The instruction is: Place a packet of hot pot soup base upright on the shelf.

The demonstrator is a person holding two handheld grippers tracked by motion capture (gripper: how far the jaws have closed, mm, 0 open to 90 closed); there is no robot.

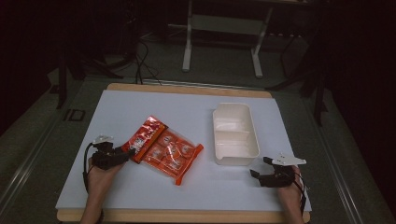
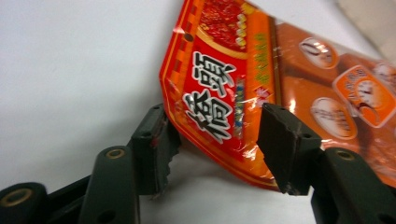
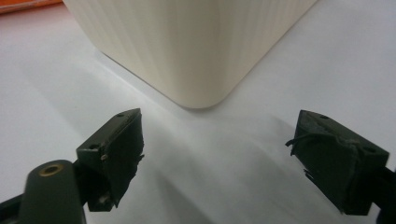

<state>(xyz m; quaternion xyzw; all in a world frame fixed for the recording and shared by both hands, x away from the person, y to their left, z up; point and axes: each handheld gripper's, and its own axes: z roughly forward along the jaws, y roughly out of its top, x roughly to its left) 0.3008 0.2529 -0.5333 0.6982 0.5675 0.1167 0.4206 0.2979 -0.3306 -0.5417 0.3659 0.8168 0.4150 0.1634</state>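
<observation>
An orange-red snack bag (image 1: 166, 149) with printed characters lies slanted on the white table, left of centre. My left gripper (image 1: 129, 152) is at the bag's near-left end. In the left gripper view the bag (image 2: 219, 88) has its red header between the two jaws, and that gripper (image 2: 217, 149) stands open around it with gaps on both sides. A cream two-compartment container (image 1: 235, 133) sits right of centre and looks empty. My right gripper (image 1: 259, 167) is open just off its near right corner. In the right gripper view the container's rounded corner (image 3: 196, 51) stands ahead of that gripper (image 3: 219, 158).
The white sheet (image 1: 140, 107) covers a wooden tabletop whose edge (image 1: 187, 215) shows along the front. Beyond the table's far edge stand a white frame stand (image 1: 224, 28) and cables on a dark floor.
</observation>
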